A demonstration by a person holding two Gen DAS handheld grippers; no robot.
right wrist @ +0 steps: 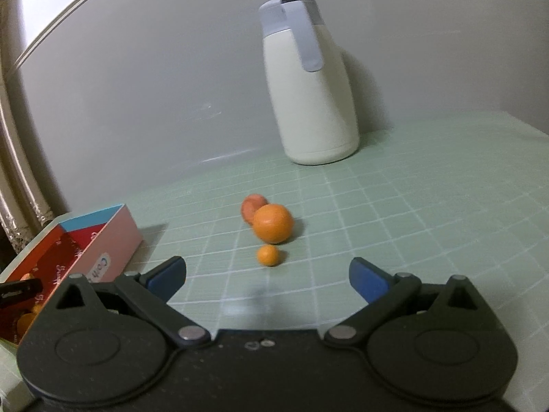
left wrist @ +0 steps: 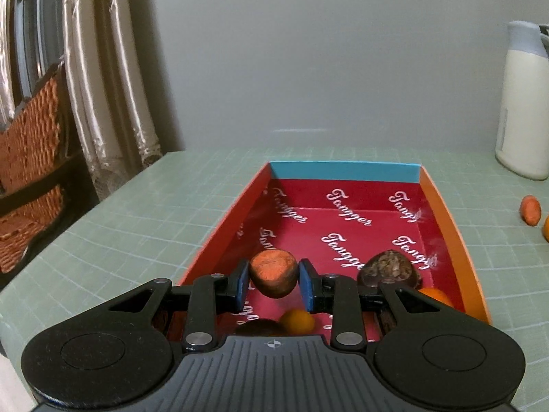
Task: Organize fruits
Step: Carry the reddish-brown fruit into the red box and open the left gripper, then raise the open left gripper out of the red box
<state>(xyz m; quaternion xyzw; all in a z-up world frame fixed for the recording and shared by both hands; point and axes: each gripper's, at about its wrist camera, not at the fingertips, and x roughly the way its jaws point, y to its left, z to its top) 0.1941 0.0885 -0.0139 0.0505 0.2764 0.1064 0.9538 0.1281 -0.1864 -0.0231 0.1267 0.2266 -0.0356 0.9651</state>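
My left gripper [left wrist: 273, 281] is shut on a reddish-orange fruit [left wrist: 273, 272], held above the near end of the red box [left wrist: 346, 206]. A dark brown fruit [left wrist: 389, 269] and small orange fruits [left wrist: 297, 320] lie in the box below. In the right wrist view my right gripper [right wrist: 267, 274] stands open over the green mat. Just ahead of it lie a small orange fruit [right wrist: 269, 255], a large orange [right wrist: 273, 223] and a reddish fruit [right wrist: 252, 205] behind that. The box [right wrist: 103, 240] is at the left.
A white jug [right wrist: 310, 103] with a grey lid stands by the wall behind the loose fruits. A wicker basket [left wrist: 31, 178] and curtains [left wrist: 103, 86] are off the table's left edge. The reddish fruit [left wrist: 530, 210] lies right of the box.
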